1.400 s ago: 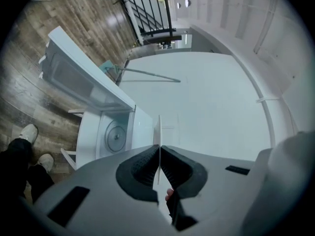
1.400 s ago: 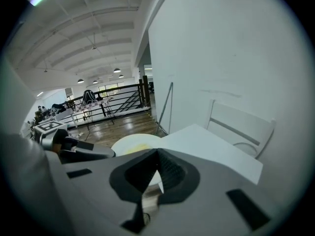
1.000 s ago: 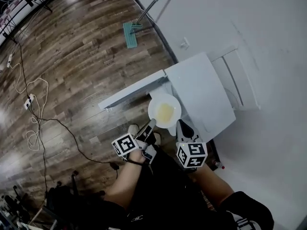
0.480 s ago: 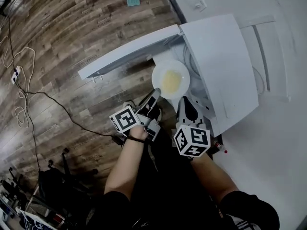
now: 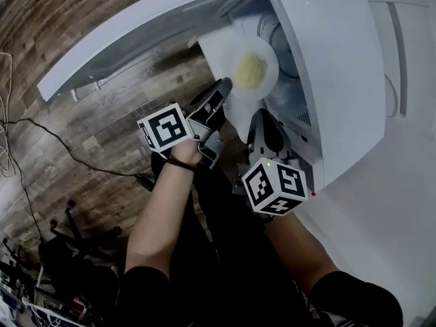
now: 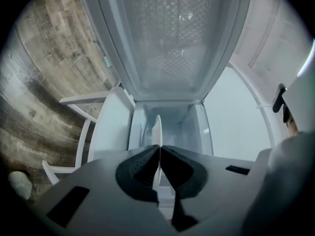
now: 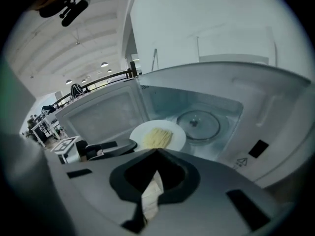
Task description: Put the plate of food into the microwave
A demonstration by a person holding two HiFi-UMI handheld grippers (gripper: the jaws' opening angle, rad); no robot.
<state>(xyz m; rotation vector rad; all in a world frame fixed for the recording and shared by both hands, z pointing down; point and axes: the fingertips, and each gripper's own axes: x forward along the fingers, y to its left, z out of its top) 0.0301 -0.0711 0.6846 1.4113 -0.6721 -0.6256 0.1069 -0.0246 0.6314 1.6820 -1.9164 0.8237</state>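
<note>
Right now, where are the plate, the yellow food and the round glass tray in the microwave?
plate [image 7: 179, 135], right gripper view, bare white rim on its right side.
yellow food [image 7: 157, 137], right gripper view, middle of the pile.
glass tray [image 7: 199, 124], right gripper view, its centre hub.

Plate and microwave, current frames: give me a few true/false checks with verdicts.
1. The microwave door is open. True.
2. The plate is empty. False: yellow food lies on it.
3. The left claw is shut on the plate's rim. True.
4. The plate sits on the glass turntable. False: it is held in front of the turntable, which is bare.
</note>
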